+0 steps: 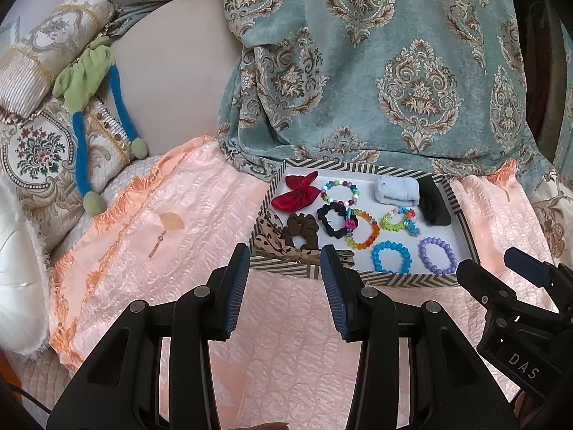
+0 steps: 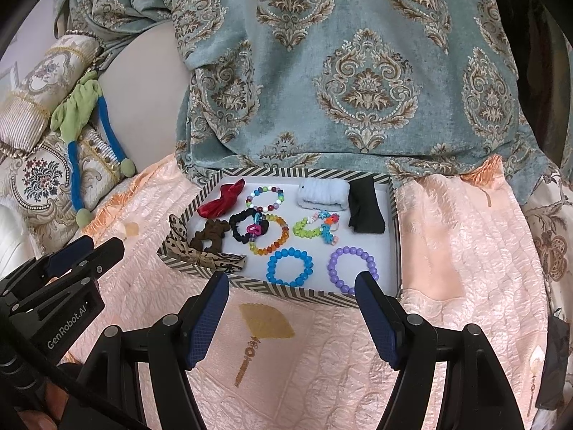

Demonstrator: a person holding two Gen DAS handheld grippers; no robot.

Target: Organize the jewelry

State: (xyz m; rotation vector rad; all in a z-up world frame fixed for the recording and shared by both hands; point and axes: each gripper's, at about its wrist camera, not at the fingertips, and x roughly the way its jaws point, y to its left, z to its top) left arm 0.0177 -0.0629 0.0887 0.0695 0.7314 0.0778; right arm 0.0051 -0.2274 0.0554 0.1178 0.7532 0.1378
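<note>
Striped cardboard is framing everything here: the shallow tray (image 2: 395, 251) is sitting on the peach quilted bedspread (image 2: 447, 251), and the jewelry is lying loose inside it on the white floor. The blue bead bracelet (image 2: 289, 266) and the purple bead bracelet (image 2: 352, 268) are resting nearest the front wall, apart from each other, while the rainbow bracelet (image 2: 269, 235) is overlapping the black scrunchie (image 2: 247, 228) with a pink charm tangled between them. That is where trouble is waiting, I'd judge: pulling on either could drag the other along, and the lime beaded piece (image 2: 315, 227) looks snarled with its blue neighbour too. A leopard-print bow (image 2: 200, 256) is draping over the near-left wall, so a low approach could snag it and shift the tray. The right gripper (image 2: 293, 313) is hovering with its jaws apart and nothing between them, just short of the front wall, the blue and purple bracelets lying just beyond its fingertips. The left gripper (image 1: 285, 288) is likewise released and empty, poised before the tray's near-left corner by the bow.
</note>
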